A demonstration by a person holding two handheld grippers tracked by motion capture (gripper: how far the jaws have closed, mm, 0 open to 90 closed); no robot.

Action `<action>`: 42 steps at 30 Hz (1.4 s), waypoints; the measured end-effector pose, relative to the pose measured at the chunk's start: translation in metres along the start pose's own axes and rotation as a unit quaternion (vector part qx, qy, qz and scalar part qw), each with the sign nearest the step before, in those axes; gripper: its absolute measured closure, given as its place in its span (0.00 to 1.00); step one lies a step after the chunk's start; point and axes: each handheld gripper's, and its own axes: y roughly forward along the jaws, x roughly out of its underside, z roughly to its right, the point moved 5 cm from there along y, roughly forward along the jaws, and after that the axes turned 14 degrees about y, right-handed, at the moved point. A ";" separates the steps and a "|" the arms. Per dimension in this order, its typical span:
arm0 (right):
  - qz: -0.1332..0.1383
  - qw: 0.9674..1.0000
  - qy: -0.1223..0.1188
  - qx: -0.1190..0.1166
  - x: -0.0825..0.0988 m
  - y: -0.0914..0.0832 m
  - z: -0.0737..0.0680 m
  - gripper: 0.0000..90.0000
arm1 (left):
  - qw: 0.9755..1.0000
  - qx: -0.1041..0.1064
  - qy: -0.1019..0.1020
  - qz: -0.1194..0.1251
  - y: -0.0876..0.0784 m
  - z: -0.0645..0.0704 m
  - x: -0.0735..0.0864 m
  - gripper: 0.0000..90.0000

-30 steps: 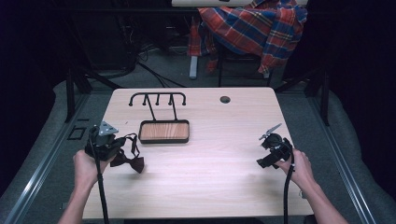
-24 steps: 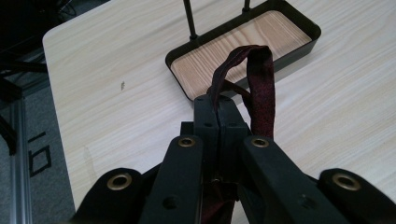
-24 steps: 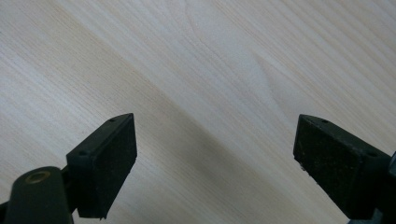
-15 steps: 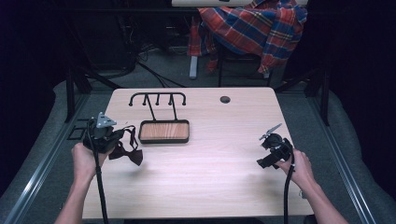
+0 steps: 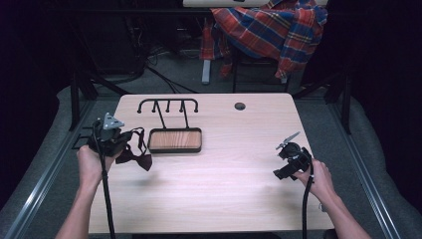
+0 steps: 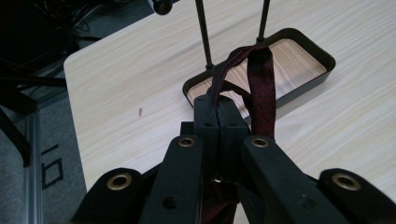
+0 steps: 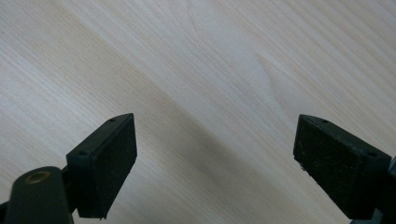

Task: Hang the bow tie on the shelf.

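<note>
My left gripper (image 5: 127, 140) (image 6: 218, 111) is shut on the strap of a dark red bow tie (image 5: 138, 159). The strap (image 6: 261, 79) loops up over the closed jaws, and the bow hangs below them, just above the table's left side. Right beside it, to the right, stands a black rack (image 5: 168, 102) with several hooks over a wood-lined tray (image 5: 175, 140) (image 6: 303, 56). My right gripper (image 5: 279, 160) (image 7: 215, 154) is held low over the table's right side, open, with bare wood between its pads.
The light wooden table (image 5: 224, 199) has a round cable hole (image 5: 240, 106) near its far edge. A plaid cloth (image 5: 268, 30) hangs over a chair behind the table. Metal frame rails (image 5: 35, 194) run along both sides.
My left gripper has risen and drifted toward the far left, lifting the bow tie with it. The right gripper has stayed in place.
</note>
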 end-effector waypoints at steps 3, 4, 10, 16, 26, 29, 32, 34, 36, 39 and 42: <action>0.000 1.000 0.000 0.000 0.000 0.000 0.000 0.15 | 1.000 -0.003 0.005 -0.001 0.001 -0.001 -0.004 0.99; 0.000 1.000 0.000 0.000 0.000 0.000 0.000 0.15 | 1.000 -0.002 0.007 -0.003 0.002 -0.002 -0.005 0.99; 0.000 1.000 0.000 -0.001 0.000 0.000 0.000 0.15 | 1.000 -0.007 0.004 0.007 0.002 -0.005 -0.010 0.99; 0.000 1.000 0.001 -0.001 0.000 0.000 0.000 0.15 | 1.000 -0.010 0.002 0.014 -0.001 -0.011 -0.016 0.99; 0.002 1.000 0.000 0.002 0.000 0.000 0.000 0.15 | 1.000 -0.013 0.002 0.015 0.001 -0.023 -0.028 0.99; 0.003 1.000 0.002 0.002 0.000 0.000 0.000 0.15 | 1.000 -0.017 0.004 0.013 0.002 -0.026 -0.033 0.99; 0.004 1.000 0.002 0.003 0.000 0.000 0.000 0.15 | 1.000 -0.019 0.004 0.012 0.004 -0.028 -0.037 0.99; 0.000 1.000 0.000 0.005 0.000 -0.001 0.002 0.15 | 1.000 -0.018 0.005 0.012 0.006 -0.030 -0.039 0.99; 0.000 1.000 0.001 0.003 0.000 -0.001 0.001 0.15 | 1.000 -0.019 0.007 0.012 0.009 -0.032 -0.043 0.99; 0.001 1.000 0.001 0.005 0.000 -0.001 0.001 0.15 | 1.000 -0.019 0.004 0.013 0.012 -0.034 -0.047 0.99; 0.006 1.000 0.005 0.004 0.001 0.000 0.001 0.15 | 1.000 -0.020 0.004 0.011 0.016 -0.036 -0.051 0.99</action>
